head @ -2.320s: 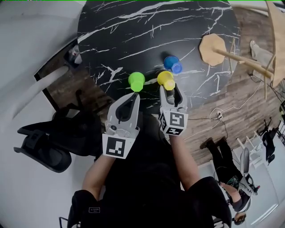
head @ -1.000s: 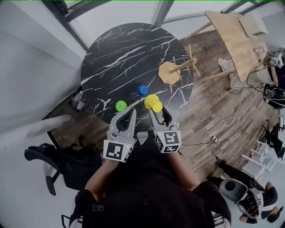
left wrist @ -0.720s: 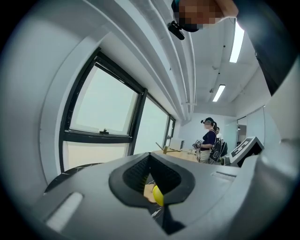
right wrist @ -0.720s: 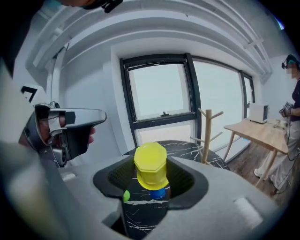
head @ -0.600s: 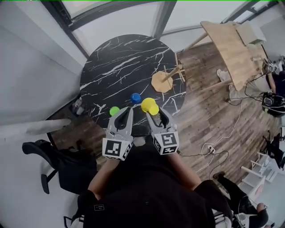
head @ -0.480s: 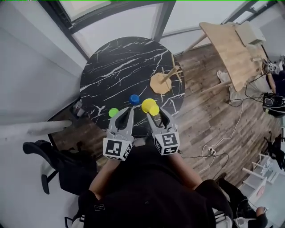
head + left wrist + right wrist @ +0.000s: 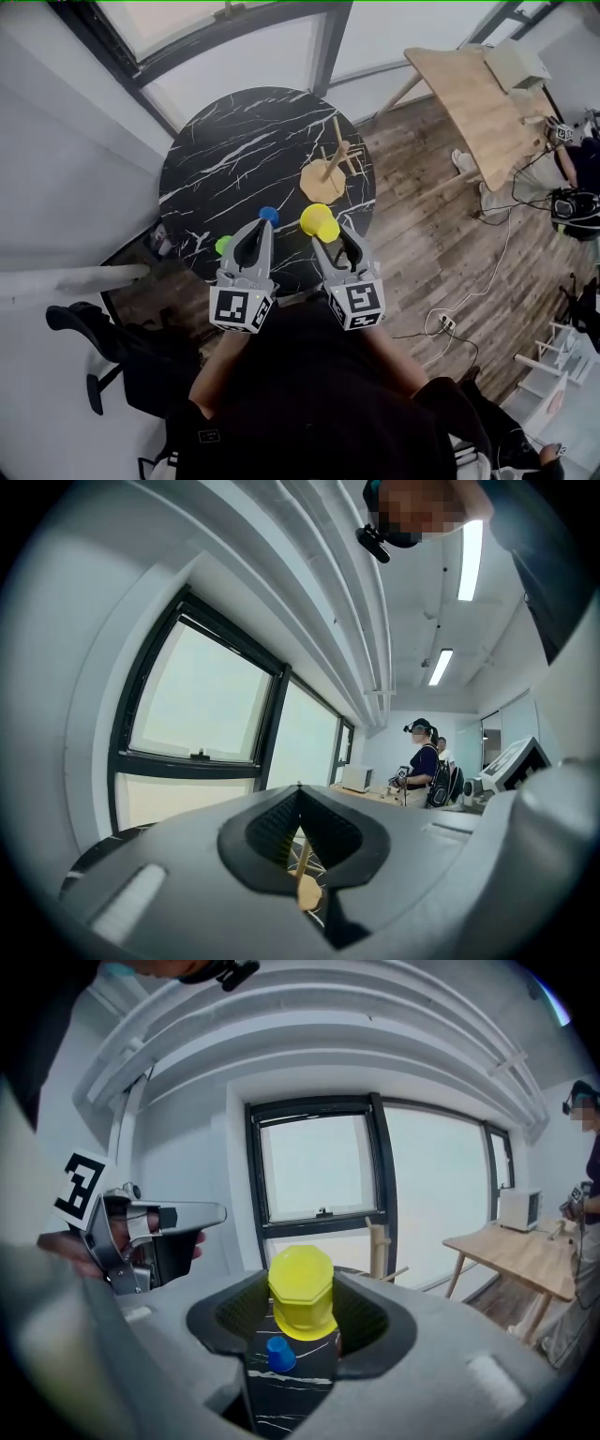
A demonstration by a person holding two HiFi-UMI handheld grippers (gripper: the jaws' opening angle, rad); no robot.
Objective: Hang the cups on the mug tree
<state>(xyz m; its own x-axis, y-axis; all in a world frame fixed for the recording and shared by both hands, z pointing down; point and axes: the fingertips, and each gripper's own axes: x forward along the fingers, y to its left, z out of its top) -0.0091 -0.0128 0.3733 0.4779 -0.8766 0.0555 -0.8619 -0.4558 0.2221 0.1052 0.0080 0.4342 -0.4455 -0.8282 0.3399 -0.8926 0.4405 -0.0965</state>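
Green cup (image 7: 222,246) part hidden bhd L hand-held gripper (image 7: 262,228); cup handles too small to tell.

Mug tree (image 7: 322,184) on table (image 7: 234,141); cup (image 7: 269,215) L of it.

Left gripper (image 7: 262,228) fingers together; right gripper (image 7: 334,236) fingers tight around yellow cup (image 7: 319,221).

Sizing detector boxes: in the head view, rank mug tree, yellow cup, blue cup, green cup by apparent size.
1. mug tree
2. yellow cup, held nearer the camera, so unsure
3. blue cup and green cup, alike
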